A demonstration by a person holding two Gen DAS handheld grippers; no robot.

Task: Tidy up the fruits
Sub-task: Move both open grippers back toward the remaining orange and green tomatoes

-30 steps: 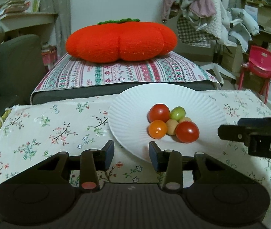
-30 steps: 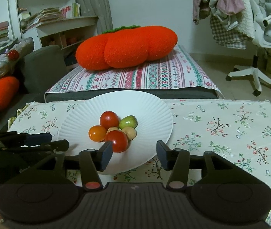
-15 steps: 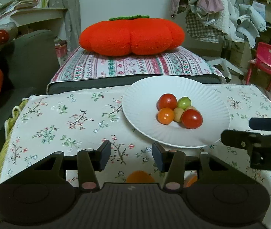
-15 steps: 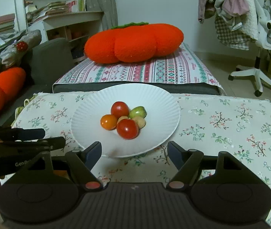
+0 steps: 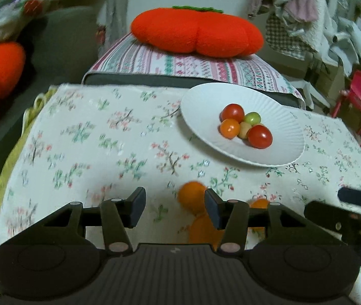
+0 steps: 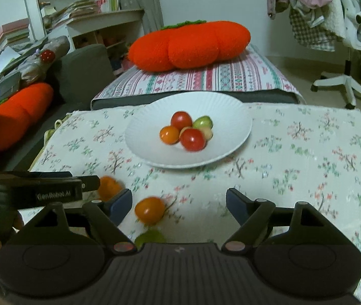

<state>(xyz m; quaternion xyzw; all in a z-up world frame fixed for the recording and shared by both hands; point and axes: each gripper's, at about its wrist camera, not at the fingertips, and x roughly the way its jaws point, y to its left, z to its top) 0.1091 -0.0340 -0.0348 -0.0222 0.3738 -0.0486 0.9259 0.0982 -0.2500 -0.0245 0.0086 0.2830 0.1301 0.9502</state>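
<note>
The step in hand appears to be picking up the loose cherry tomatoes that lie on the floral desk cloth (image 6: 307,152) and adding them to the white plate (image 6: 142,150), which already carries five small fruits in a cluster.

Right gripper (image 6: 179,204): the jaws are opening and nothing is pressed between them. An orange cherry tomato (image 6: 150,209) lies between them, nearer the left finger. Centre the jaws on it before closing, and close gently, since the fruit rolls and bruises easily. A green fruit (image 6: 151,237) sits at the lower edge, partly hidden.

Left gripper (image 5: 175,204): the jaws are opening and empty. A second orange tomato (image 5: 192,198) rests against the inner face of the right finger, at lower centre.

Both grippers point forward and down toward the desk, side by side.
</note>
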